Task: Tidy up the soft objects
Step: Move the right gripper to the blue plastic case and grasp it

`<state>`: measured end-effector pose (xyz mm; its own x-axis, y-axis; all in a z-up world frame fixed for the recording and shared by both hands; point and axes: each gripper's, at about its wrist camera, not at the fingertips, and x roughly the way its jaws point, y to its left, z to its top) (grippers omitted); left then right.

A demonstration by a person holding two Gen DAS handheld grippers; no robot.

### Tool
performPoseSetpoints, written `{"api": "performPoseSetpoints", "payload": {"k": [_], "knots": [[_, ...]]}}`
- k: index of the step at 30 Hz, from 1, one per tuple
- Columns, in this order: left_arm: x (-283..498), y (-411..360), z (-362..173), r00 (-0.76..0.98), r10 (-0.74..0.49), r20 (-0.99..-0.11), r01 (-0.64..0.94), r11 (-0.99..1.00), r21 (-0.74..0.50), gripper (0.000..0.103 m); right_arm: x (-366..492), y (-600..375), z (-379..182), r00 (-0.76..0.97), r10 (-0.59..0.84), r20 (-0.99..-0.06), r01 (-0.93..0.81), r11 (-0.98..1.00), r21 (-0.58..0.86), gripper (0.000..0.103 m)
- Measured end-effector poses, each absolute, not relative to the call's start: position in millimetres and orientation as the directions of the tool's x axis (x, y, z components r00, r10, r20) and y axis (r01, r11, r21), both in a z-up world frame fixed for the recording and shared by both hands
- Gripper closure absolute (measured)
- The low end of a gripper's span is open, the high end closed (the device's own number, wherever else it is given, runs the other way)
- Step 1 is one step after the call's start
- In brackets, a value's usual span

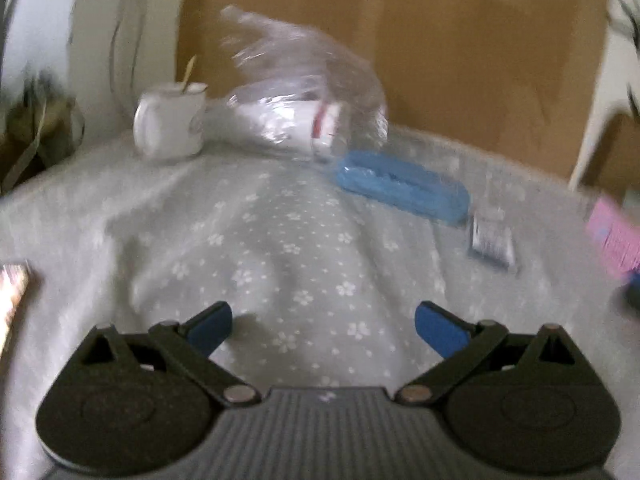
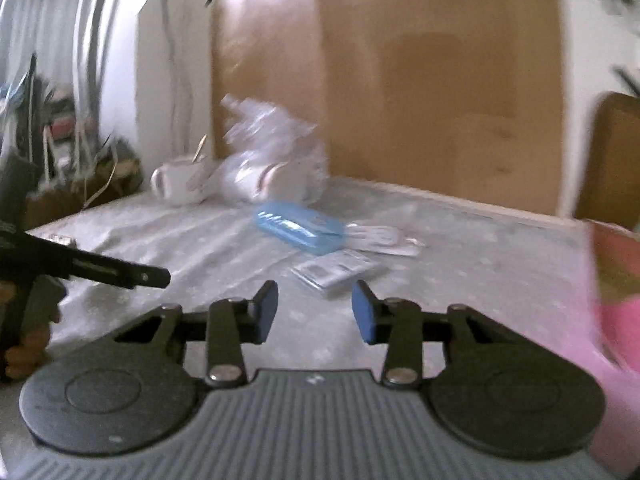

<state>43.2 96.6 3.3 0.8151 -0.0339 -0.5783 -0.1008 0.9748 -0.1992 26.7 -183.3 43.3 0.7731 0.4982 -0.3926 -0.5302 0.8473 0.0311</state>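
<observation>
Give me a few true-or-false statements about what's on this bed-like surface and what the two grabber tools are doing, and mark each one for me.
1. The left gripper holds the blue case. False: its jaws stand wide open with nothing between them, and the case lies farther back on the flowered cloth.
2. A white mug stands beside a clear plastic bag. True.
3. The right gripper is clamped on a flat packet. False: its jaws are apart and empty; the packet lies on the cloth beyond them.
4. A brown cardboard sheet stands behind the objects. True.
5. The mug lies tipped over. False: it stands upright.
</observation>
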Motion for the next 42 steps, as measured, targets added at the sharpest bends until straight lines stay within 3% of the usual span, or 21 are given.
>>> {"api": "performPoseSetpoints", "payload": {"k": [1,3,6,10,13,14,15,16,20,26,35,42], "knots": [[42.7,98.8,4.0,0.821,-0.034,-0.57,-0.106,0.972,-0.211,0.001,35.3,-170.9,41.8,0.769,0.498,-0.401,-0.543,0.84,0.003,0.052],[42.8,97.1,5.8,0.832,-0.038,-0.553,-0.094,0.973,-0.208,0.001,62.3,-144.1,41.0,0.771,0.487,-0.41,-0.556,0.829,-0.06,0.029],[40.0,96.3,6.5,0.84,-0.031,-0.541,-0.097,0.974,-0.207,0.001,106.4,-109.8,38.9,0.772,0.467,-0.431,-0.563,0.817,-0.124,0.018],[41.0,97.2,3.3,0.851,-0.029,-0.524,-0.113,0.965,-0.237,0.001,154.7,-74.8,29.5,0.753,0.436,-0.492,-0.581,0.792,-0.188,0.014],[40.5,98.4,3.2,0.855,-0.032,-0.517,-0.114,0.962,-0.248,0.001,176.7,-54.6,16.1,0.735,0.369,-0.569,-0.593,0.758,-0.274,0.015],[39.5,98.8,3.4,0.859,-0.03,-0.51,-0.115,0.961,-0.251,0.001,179.4,-50.4,11.5,0.718,0.359,-0.597,-0.609,0.74,-0.287,0.018],[37.5,99.1,4.2,0.866,-0.024,-0.5,-0.118,0.961,-0.251,0.001,178.0,-50.6,11.8,0.722,0.366,-0.588,-0.606,0.744,-0.281,0.031],[35.3,98.5,4.8,0.87,-0.018,-0.493,-0.121,0.961,-0.25,0.001,177.5,-49.6,12.4,0.713,0.363,-0.6,-0.61,0.742,-0.277,0.036],[33.1,105.5,5.4,0.876,-0.018,-0.482,-0.139,0.948,-0.287,0.001,147.9,-47.4,19.4,0.688,0.386,-0.614,-0.655,0.696,-0.296,0.044],[32.8,123.3,3.1,0.874,-0.05,-0.484,-0.16,0.91,-0.383,0.001,74.0,-58.2,24.8,0.641,0.449,-0.622,-0.723,0.626,-0.292,0.044],[34.3,124.0,0.0,0.857,-0.13,-0.499,-0.099,0.908,-0.406,0.001,-36.8,-131.8,20.7,0.66,0.504,-0.558,-0.725,0.621,-0.297,0.046],[36.0,102.9,3.0,0.809,-0.288,-0.512,0.089,0.921,-0.378,0.001,-118.3,-214.8,10.8,0.737,0.442,-0.511,-0.632,0.719,-0.291,0.044]]}}
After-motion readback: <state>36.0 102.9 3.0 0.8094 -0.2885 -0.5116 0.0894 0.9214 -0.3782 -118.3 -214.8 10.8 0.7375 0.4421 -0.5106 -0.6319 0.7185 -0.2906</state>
